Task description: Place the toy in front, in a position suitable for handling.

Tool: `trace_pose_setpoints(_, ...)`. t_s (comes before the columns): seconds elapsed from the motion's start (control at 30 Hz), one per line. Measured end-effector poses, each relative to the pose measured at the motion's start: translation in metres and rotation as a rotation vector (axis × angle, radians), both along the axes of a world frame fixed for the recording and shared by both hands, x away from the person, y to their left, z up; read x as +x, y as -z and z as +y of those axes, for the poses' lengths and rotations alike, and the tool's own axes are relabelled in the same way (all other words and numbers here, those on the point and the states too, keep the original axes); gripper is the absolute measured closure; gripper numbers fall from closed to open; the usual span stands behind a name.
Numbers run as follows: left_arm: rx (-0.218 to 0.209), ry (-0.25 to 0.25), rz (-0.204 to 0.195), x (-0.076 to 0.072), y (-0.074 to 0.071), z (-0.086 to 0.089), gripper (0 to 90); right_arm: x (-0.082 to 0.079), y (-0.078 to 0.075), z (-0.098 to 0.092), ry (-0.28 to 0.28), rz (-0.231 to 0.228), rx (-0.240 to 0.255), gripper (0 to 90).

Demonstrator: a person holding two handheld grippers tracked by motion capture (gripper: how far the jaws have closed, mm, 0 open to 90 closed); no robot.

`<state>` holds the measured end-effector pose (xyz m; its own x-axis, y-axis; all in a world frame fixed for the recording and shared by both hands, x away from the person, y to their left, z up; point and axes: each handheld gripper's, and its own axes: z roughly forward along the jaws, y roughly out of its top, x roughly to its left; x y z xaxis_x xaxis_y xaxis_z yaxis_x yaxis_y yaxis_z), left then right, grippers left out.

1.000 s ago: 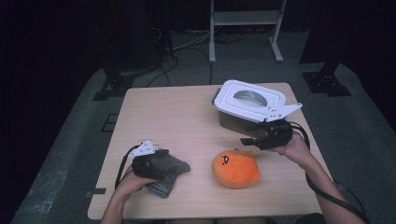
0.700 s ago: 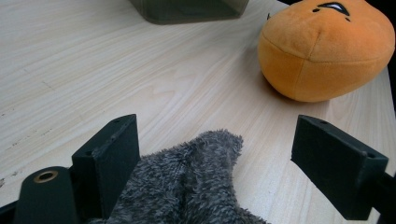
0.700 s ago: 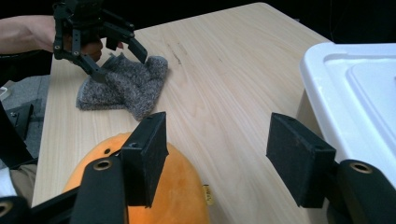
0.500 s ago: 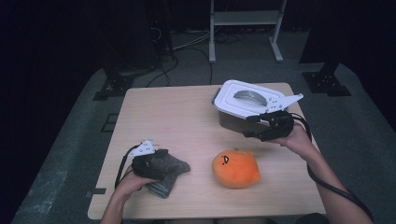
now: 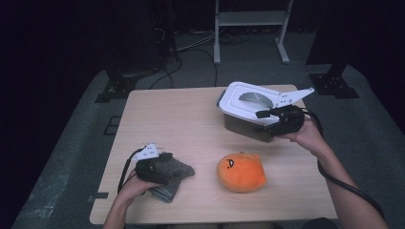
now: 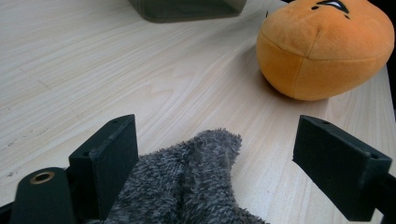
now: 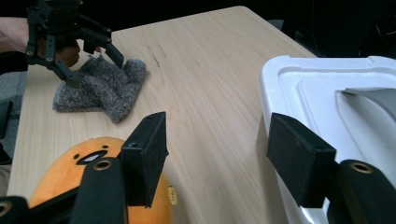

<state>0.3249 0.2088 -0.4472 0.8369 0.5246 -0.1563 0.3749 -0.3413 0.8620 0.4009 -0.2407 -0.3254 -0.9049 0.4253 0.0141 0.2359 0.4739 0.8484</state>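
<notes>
A grey fuzzy cloth (image 5: 173,174) lies near the table's front left. My left gripper (image 5: 167,164) stands open around its top. In the left gripper view the cloth (image 6: 196,186) sits between the jaws, against the left one and apart from the right one. An orange plush toy (image 5: 241,171) rests right of the cloth. At the back right stands a grey box with a white lid (image 5: 248,100). My right gripper (image 5: 266,121) hovers open at the lid's near edge. In the right gripper view its jaws straddle the lid's rim (image 7: 275,88).
The wooden table (image 5: 181,119) has bare surface across its left and middle. The right gripper view shows the plush (image 7: 60,172) just below its left jaw, and the left gripper (image 7: 93,67) over the cloth (image 7: 107,88) farther off. A metal stand (image 5: 250,19) and cables lie on the floor behind.
My right gripper has risen and moved away from the plush toward the box, now at the lid's near edge. The left gripper and the cloth have stayed put.
</notes>
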Motion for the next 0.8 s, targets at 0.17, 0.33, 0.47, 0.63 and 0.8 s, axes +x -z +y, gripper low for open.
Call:
trace_pose_setpoints(0.17, -0.001, 0.000, 0.002, 0.000, 0.000, 0.001, 13.2, 0.003, -0.006, 0.001, 0.002, -0.008, -0.002, 36.8)
trace_pose_setpoints(0.33, 0.003, 0.006, 0.001, 0.000, 0.000, 0.001, 13.1, 0.007, -0.010, 0.001, 0.000, -0.015, -0.007, 36.8)
trace_pose_setpoints(0.47, 0.003, 0.006, 0.001, 0.000, 0.000, 0.001, 13.0, 0.012, -0.013, 0.003, -0.004, -0.017, -0.012, 36.7)
trace_pose_setpoints(0.63, 0.004, 0.009, 0.001, -0.001, 0.000, 0.001, 13.0, 0.019, -0.014, 0.003, 0.002, -0.014, -0.016, 36.8)
trace_pose_setpoints(0.8, 0.005, 0.013, 0.003, -0.001, 0.001, 0.001, 12.9, 0.022, -0.015, 0.004, 0.004, -0.013, -0.016, 36.8)
